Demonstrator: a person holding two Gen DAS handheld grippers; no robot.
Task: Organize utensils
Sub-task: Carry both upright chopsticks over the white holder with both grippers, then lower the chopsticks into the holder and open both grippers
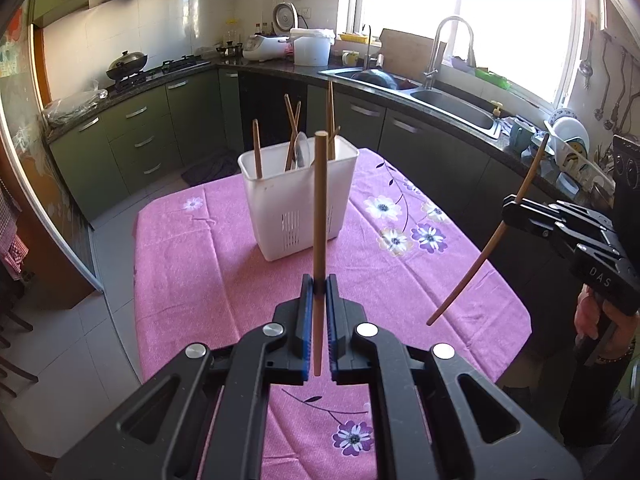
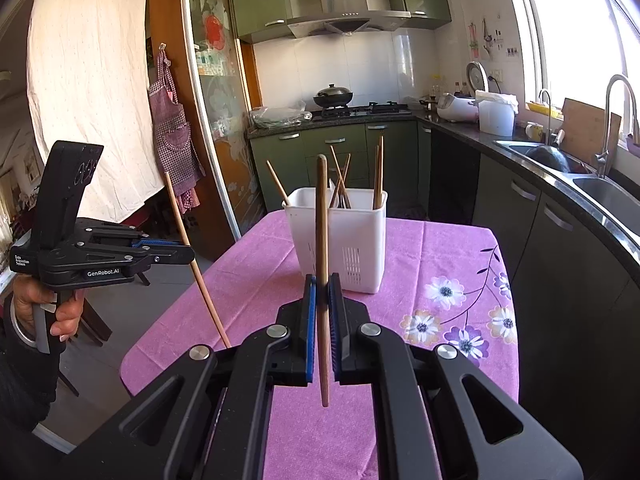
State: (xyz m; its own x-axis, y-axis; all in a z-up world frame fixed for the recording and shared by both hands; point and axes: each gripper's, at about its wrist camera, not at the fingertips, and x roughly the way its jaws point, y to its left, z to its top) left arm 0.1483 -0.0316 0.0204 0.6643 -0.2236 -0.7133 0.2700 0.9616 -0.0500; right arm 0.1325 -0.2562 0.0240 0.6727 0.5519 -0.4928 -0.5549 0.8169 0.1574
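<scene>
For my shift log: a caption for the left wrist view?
Left gripper clamps an upright chopstick before the white utensil holder.

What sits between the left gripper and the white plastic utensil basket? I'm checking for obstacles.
Only bare pink floral tablecloth lies between the left gripper and the white plastic utensil basket, as the left wrist view shows.

The left gripper (image 1: pixel 319 285) is showing matt black plastic with ribbed blue pads (image 1: pixel 307 320) and shiny metal pins, gripping a smooth pale wooden chopstick (image 1: pixel 319 216). The right gripper (image 2: pixel 322 286) is pinching a darker, glossier wooden stick (image 2: pixel 322 240). The bin (image 1: pixel 296 204) is looking like smooth white plastic. A pink flowered cloth (image 1: pixel 224 248), matt and woven, is covering the table to its edges.
</scene>
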